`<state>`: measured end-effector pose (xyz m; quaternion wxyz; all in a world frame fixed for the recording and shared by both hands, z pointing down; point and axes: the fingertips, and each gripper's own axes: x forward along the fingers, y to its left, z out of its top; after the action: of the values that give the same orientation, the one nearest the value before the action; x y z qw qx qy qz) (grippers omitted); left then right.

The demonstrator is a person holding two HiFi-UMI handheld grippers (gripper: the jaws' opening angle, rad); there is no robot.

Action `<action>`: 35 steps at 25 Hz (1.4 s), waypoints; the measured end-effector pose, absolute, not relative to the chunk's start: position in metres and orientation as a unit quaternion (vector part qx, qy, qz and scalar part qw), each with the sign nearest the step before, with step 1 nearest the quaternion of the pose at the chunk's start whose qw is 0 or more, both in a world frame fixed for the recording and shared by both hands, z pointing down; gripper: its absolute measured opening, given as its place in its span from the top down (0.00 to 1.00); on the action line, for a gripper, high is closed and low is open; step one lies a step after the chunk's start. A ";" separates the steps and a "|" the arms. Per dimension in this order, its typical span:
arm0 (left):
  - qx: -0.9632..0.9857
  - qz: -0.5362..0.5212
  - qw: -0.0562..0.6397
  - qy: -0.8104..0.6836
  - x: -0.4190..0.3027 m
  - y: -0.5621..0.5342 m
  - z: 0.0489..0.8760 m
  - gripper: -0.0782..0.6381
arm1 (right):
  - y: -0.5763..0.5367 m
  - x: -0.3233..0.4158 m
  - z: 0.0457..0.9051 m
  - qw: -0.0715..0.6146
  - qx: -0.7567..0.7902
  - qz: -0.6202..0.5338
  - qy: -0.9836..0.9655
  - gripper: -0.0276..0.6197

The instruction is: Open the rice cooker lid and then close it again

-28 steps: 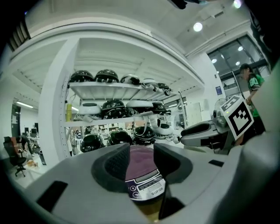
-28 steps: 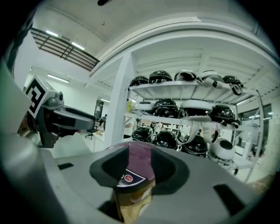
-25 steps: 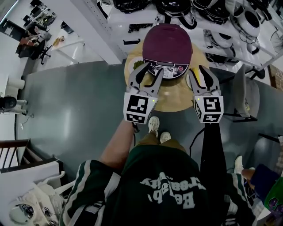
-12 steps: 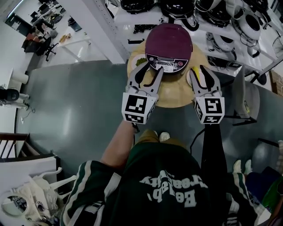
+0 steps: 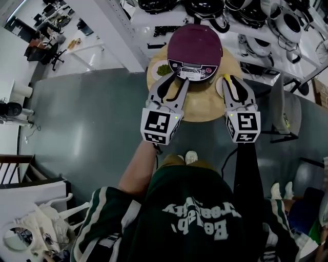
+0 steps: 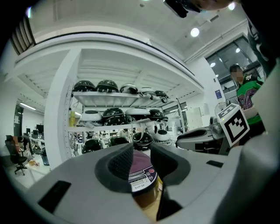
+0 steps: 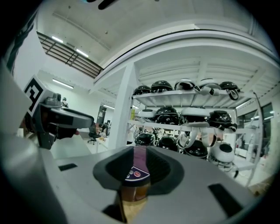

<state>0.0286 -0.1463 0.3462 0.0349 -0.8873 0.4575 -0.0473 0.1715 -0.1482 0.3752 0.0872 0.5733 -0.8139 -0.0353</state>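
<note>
The rice cooker [image 5: 195,47] stands on a round wooden table [image 5: 202,108], its maroon lid down and its control panel facing me. My left gripper [image 5: 173,85] hovers just short of the panel's left side. Its jaws are closing with nothing between them. My right gripper [image 5: 234,82] hangs to the right of the cooker, clear of it, its jaws also closing on nothing. In the left gripper view the cooker [image 6: 141,178] shows through the gap of the left gripper [image 6: 141,157]. In the right gripper view the cooker [image 7: 135,174] sits beyond the right gripper [image 7: 140,159].
A plate of green food [image 5: 162,69] lies on the table left of the cooker. A white plate [image 5: 220,88] peeks out beside my right gripper. Shelves with several other rice cookers [image 5: 230,10] stand behind the table. A grey chair [image 5: 284,107] is at the right.
Both grippers have edged toward the cooker and their jaws stand narrower than before. The lid stays down.
</note>
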 end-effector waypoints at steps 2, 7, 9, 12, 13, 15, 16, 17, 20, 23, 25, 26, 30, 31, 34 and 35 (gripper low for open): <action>-0.886 -0.048 0.038 0.460 0.026 -0.146 0.346 0.75 | -0.148 0.170 0.374 0.088 0.576 -0.039 -0.812 0.83; -0.875 -0.052 0.053 0.478 0.017 -0.145 0.343 0.89 | -0.147 0.172 0.375 0.095 0.583 -0.031 -0.806 0.95; -0.874 -0.049 0.055 0.481 0.015 -0.145 0.341 0.89 | -0.147 0.174 0.375 0.090 0.585 -0.024 -0.805 0.95; -0.873 -0.049 0.056 0.481 0.013 -0.147 0.340 0.89 | -0.148 0.177 0.376 0.096 0.592 -0.023 -0.800 0.95; -0.874 -0.050 0.056 0.480 0.014 -0.147 0.341 0.89 | -0.148 0.178 0.377 0.099 0.595 -0.025 -0.797 0.95; -0.875 -0.051 0.055 0.478 0.015 -0.147 0.341 0.89 | -0.148 0.180 0.377 0.102 0.597 -0.026 -0.795 0.95; -0.875 -0.051 0.056 0.478 0.016 -0.148 0.342 0.89 | -0.148 0.181 0.377 0.102 0.597 -0.025 -0.795 0.95; -0.876 -0.052 0.055 0.477 0.018 -0.148 0.342 0.89 | -0.148 0.182 0.377 0.101 0.597 -0.023 -0.796 0.95; -0.878 -0.055 0.053 0.472 0.022 -0.149 0.344 0.89 | -0.148 0.184 0.376 0.095 0.596 -0.019 -0.797 0.95; -0.880 -0.056 0.052 0.469 0.025 -0.150 0.345 0.89 | -0.149 0.184 0.375 0.096 0.597 -0.020 -0.796 0.95; -0.880 -0.056 0.051 0.469 0.025 -0.151 0.345 0.89 | -0.149 0.184 0.376 0.100 0.597 -0.022 -0.796 0.95; -0.880 -0.056 0.051 0.469 0.025 -0.151 0.346 0.89 | -0.149 0.184 0.376 0.100 0.597 -0.022 -0.796 0.95; -0.880 -0.059 0.047 0.468 0.026 -0.152 0.350 0.89 | -0.148 0.186 0.377 0.098 0.598 -0.023 -0.795 0.95; -0.880 -0.060 0.048 0.469 0.026 -0.152 0.351 0.89 | -0.149 0.185 0.377 0.098 0.597 -0.023 -0.796 0.95; -0.880 -0.062 0.049 0.469 0.026 -0.152 0.352 0.89 | -0.150 0.184 0.378 0.101 0.595 -0.025 -0.797 0.95; -0.880 -0.063 0.049 0.469 0.026 -0.152 0.353 0.89 | -0.150 0.183 0.378 0.102 0.594 -0.026 -0.797 0.95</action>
<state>0.0259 -0.1517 0.3530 0.0492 -0.8798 0.4685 -0.0629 0.1831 -0.1500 0.3783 0.1021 0.5943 -0.7973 -0.0258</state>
